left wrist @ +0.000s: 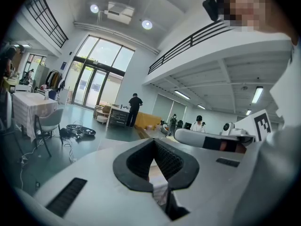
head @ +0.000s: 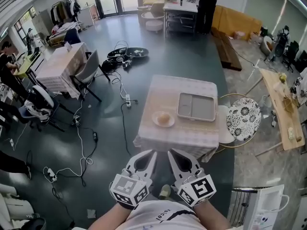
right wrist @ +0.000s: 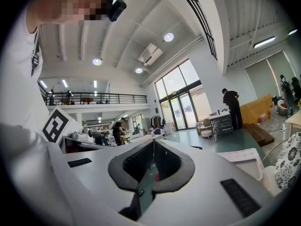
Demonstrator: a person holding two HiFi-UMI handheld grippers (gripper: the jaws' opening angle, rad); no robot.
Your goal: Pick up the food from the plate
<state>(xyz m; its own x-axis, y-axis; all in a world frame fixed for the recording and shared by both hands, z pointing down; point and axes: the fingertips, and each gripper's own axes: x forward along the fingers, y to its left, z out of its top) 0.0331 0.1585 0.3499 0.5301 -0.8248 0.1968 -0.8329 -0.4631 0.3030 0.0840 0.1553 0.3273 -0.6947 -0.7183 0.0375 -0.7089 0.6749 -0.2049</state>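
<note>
A round, tan piece of food [head: 164, 117] lies on a small white plate [head: 156, 122] at the near left of a table with a pale patterned cloth [head: 187, 133]. Both grippers hang in the air short of the table's near edge, close to my body and side by side. The left gripper [head: 153, 152] is shut and empty, and its tips meet in the left gripper view [left wrist: 154, 141]. The right gripper [head: 171, 152] is shut too, with nothing between its jaws [right wrist: 154, 141]. Both point toward the table, well apart from the plate.
A grey two-part tray [head: 196, 106] lies on the table to the right of the plate. A chair with a black-and-white patterned cushion [head: 243, 119] stands at the table's right side. Cables and power strips [head: 81, 143] trail over the floor at left. A person [head: 206, 4] stands far back.
</note>
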